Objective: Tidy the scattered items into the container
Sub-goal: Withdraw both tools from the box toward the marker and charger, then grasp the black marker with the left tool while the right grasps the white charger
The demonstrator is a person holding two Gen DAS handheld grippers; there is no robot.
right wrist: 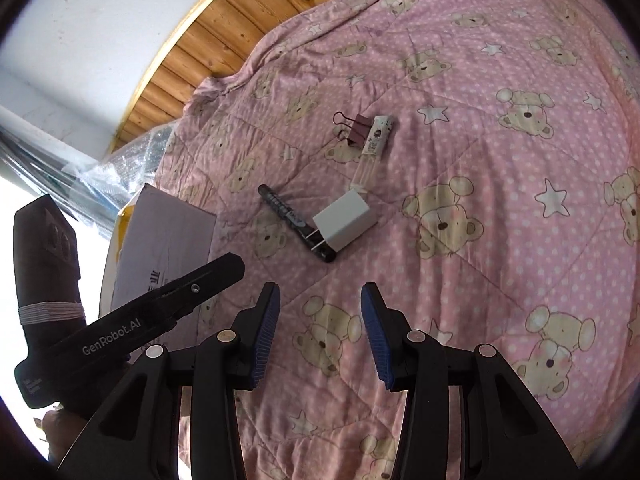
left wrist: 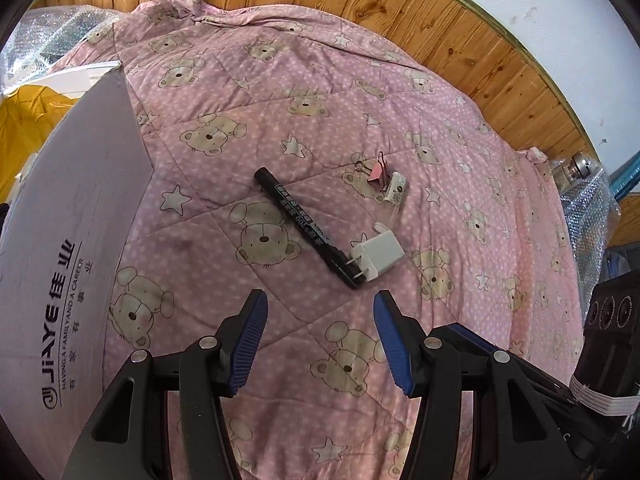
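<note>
Spread across a bed, a pink quilt [left wrist: 360,92] printed with bears and stars, backed by wooden wall panelling [left wrist: 460,28]. At the quilt's left edge in the left wrist view, a cardboard box [left wrist: 76,216] with "JiAYE" printed on its side; only outer walls in sight, so cannot tell what lies inside. Near the quilt's middle, well apart from the box, four small items in a loose cluster. Lying diagonally, a black marker [left wrist: 298,224] with white lettering. Resting against the marker's lower end, a white plug adapter [left wrist: 380,256], its two metal prongs crossing over the marker barrel. Just beyond the adapter, a small white tube [left wrist: 395,192] with a clear section, and touching its far end a pink binder clip [left wrist: 374,172] with its wire handles up. Hovering above the quilt on the near side of the cluster, the left gripper [left wrist: 320,340], blue-padded fingers [left wrist: 250,344] spread wide, nothing between them, clear of every item. Likewise the right gripper [right wrist: 320,336], set wide and empty, poised short of the adapter [right wrist: 346,222] and marker [right wrist: 296,224]. In the right wrist view, the left gripper's black body [right wrist: 132,320] stretched out toward the box [right wrist: 168,236], marked "GenRobot.AI".
</note>
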